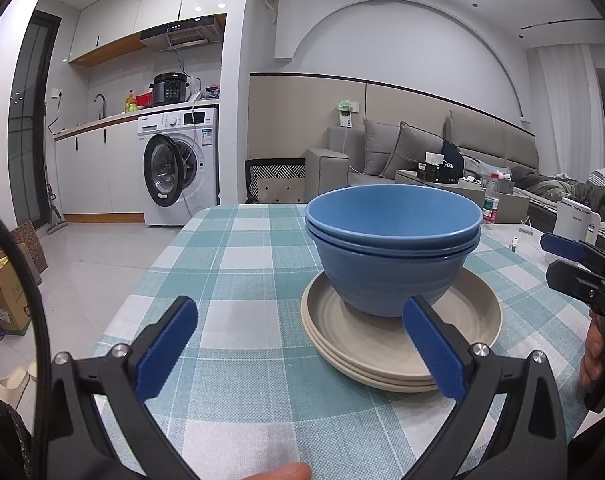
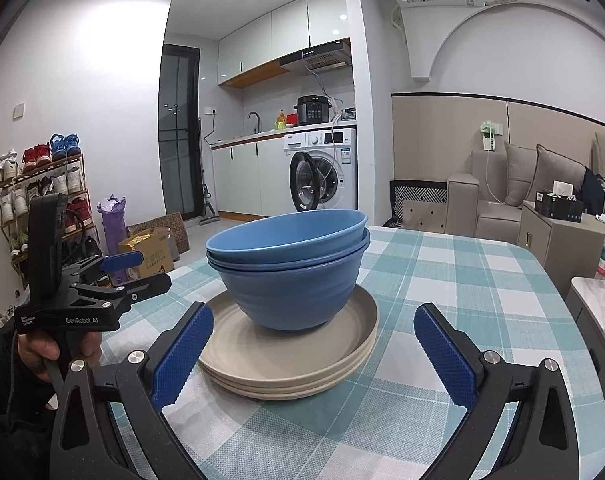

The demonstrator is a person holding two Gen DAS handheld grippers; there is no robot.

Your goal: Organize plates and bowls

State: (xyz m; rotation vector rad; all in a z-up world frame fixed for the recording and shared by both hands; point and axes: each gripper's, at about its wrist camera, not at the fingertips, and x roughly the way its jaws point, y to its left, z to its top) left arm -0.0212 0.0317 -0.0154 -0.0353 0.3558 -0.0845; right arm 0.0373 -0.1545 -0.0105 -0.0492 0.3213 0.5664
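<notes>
Your left gripper (image 1: 300,346) and right gripper (image 2: 314,350) both hold their fingers spread, empty, just before the bowls (image 2: 290,264) stacked on the plates (image 2: 286,364).

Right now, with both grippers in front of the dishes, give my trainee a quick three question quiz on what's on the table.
1. True or false: the blue bowls sit nested on the stack of beige plates.
2. How many plates are in the stack? A) one B) three C) six
3. Fill in: the jaws of the left gripper and the right gripper both stand ____, holding nothing.

Key: 1 true; 2 B; 3 open. The stack rests on the checked tablecloth.
</notes>
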